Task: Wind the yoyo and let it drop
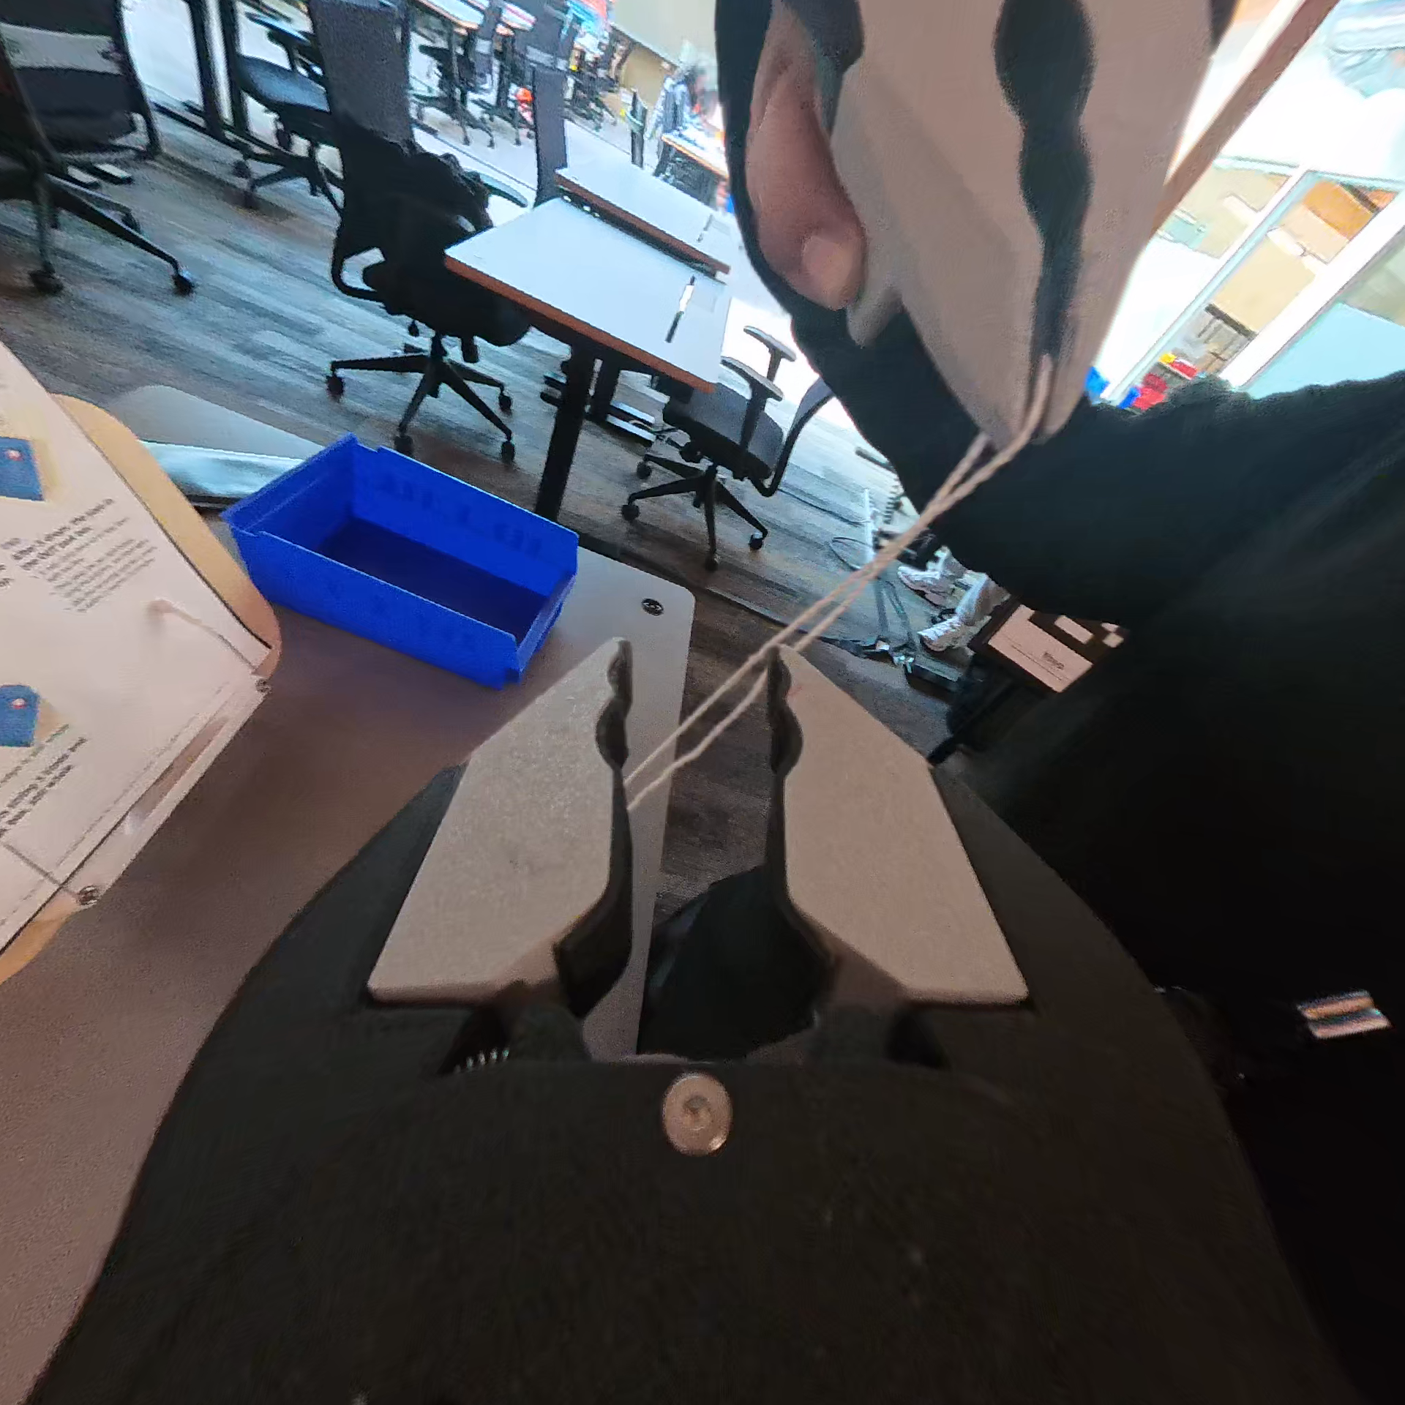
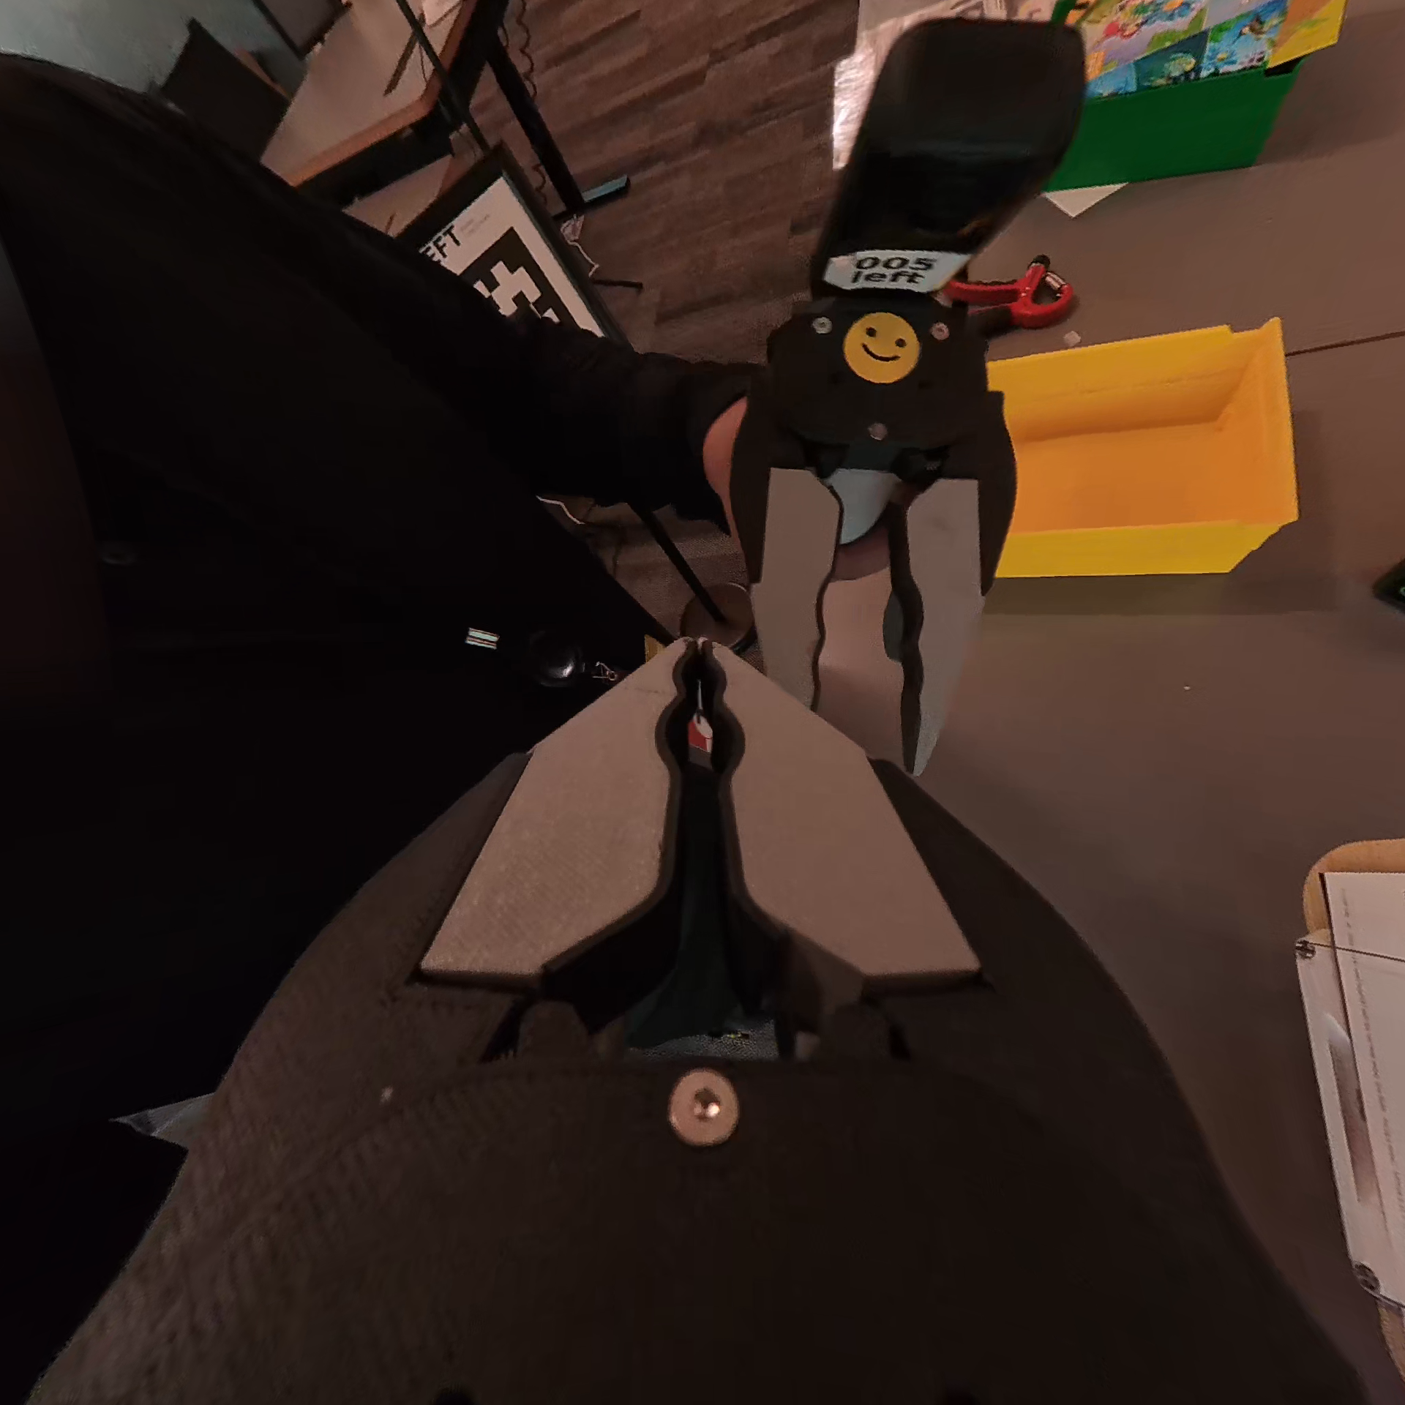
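Observation:
A doubled white string (image 1: 768, 669) runs from behind the left finger of my left gripper (image 1: 699, 654) up and to the right. It ends at the tips of my right gripper (image 1: 1019, 410), which hangs above, shut on it. My left gripper is open; the string passes through the gap between its fingers. In the right wrist view my right gripper (image 2: 699, 646) is shut, with a bit of string (image 2: 697, 692) and a small red and white piece (image 2: 699, 734) showing in the slot. The left gripper (image 2: 859, 722) points toward it, fingers apart. The yoyo body is not clearly visible.
A blue bin (image 1: 403, 547) and a paper sheet on a board (image 1: 91, 646) sit on the grey table (image 1: 342, 722). A yellow bin (image 2: 1140, 456), a red clamp (image 2: 1019, 293) and a green box (image 2: 1171, 114) lie beyond. Office chairs (image 1: 426, 228) and desks stand behind. The tips of one gripper are about 8 centimetres away from the tips of the other.

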Available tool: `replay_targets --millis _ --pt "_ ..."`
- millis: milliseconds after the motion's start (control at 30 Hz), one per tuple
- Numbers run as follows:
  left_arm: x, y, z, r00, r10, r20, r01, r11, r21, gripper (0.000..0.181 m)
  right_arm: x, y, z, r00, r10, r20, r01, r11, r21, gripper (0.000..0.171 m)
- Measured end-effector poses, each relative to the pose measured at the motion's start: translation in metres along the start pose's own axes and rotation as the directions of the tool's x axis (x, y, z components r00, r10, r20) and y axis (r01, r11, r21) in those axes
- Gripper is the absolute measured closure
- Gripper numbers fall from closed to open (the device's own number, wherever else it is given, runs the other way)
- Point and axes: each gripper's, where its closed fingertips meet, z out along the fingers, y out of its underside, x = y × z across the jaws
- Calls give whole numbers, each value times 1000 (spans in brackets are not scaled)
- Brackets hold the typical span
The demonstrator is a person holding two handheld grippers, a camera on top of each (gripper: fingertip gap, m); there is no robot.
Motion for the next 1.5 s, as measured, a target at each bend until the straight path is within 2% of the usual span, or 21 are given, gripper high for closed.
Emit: replay_targets --millis 100,267,333,400,533,700,800,867,933,1000,1033,1167,1333,1500 --pt "4 2 2 998 15 -59 -15 1000 4 165 -2 -2 -4 1000 -4 -8 4 1000 9 171" --pt "25 -5 8 989 56 -134 -50 998 48 163 0 4 -9 1000 28 -13 -28 999 25 171" --pt "19 -2 11 993 77 -93 -75 997 27 172 1 7 -9 999 40 -17 -40 999 28 171" --pt "11 9 15 994 90 -63 -92 995 -26 178 -2 7 -11 999 42 -17 -41 998 40 171" --pt "13 32 19 993 45 -107 -53 995 -81 167 -9 4 -20 999 34 -23 -32 997 69 171" --pt "14 61 6 992 19 -122 -32 993 -111 167 -21 2 -31 999 35 -12 -34 994 101 171" --pt "3 78 4 995 5 -96 -16 993 -119 181 -34 -1 -34 1000 20 20 -22 992 123 171" --pt "-5 88 9 996 -14 -88 5 994 -107 181 -44 -5 -37 999 7 54 -15 989 145 171" --pt "0 90 16 984 -76 -161 63 994 -85 178 -46 -4 -37 999 9 43 -14 991 132 171" --pt "4 79 21 969 -127 -214 121 992 -40 158 -43 1 -36 1000 15 15 -16 995 98 171" --pt "5 74 21 966 -122 -227 120 993 -21 159 -43 3 -37 1000 24 13 -25 996 90 171" --pt "6 55 31 981 -25 -192 26 1000 3 157 -37 7 -38 998 58 3 -58 994 93 171" --pt "7 51 52 985 57 -162 -71 994 -78 152 -34 11 -38 996 88 15 -89 990 111 171" --pt "29 60 58 956 25 -293 -61 992 -114 154 -35 14 -40 995 96 10 -96 988 120 171"
